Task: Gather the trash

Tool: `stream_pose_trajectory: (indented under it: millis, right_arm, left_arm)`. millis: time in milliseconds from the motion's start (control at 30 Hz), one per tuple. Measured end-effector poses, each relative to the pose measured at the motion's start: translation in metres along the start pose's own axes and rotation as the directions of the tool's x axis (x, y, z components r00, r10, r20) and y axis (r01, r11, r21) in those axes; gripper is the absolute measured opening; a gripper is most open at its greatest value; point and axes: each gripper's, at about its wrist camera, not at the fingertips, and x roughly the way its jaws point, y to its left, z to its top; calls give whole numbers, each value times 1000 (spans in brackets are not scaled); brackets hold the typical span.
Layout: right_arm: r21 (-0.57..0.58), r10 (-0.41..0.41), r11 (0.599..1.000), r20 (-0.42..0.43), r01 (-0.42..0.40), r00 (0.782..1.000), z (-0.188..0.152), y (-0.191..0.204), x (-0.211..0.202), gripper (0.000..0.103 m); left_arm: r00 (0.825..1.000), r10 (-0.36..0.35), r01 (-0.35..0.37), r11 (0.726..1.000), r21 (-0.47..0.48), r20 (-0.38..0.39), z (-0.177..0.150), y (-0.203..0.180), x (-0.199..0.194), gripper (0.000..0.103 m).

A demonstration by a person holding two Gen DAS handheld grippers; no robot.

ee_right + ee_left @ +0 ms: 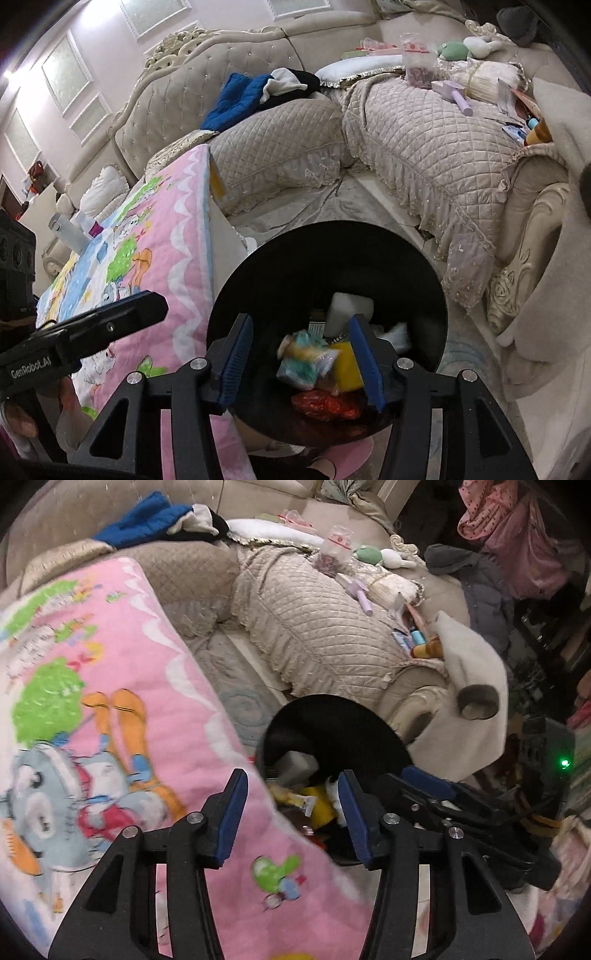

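Right gripper over bin, jaws parted, empty; blurred wrapper dropping among trash. Left gripper beside blanket, parted, empty. Step: drop-off. Next: seek more litter on sofa.

I see a black bin on the pale floor, beside a table under a pink cartoon blanket. A bottle stands on the blanket's far end.
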Motion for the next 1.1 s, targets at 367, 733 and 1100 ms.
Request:
stream_pose_trajectory:
  millis: [367, 733, 1100]
  right_arm:
    - [-73, -83, 993, 109, 91, 991, -15, 31, -28, 57]
    - [-98, -131, 982, 251, 160, 959, -23, 63, -67, 73]
    - [-107, -128, 980, 299, 166, 946, -28, 82, -85, 73]
  left_arm:
    - [978, 166, -169, 986, 14, 126, -25, 6, -39, 49]
    - [955, 167, -178, 984, 22, 244, -37, 1, -83, 49]
    - [939, 183, -194, 981, 9, 291, -48, 6, -107, 49]
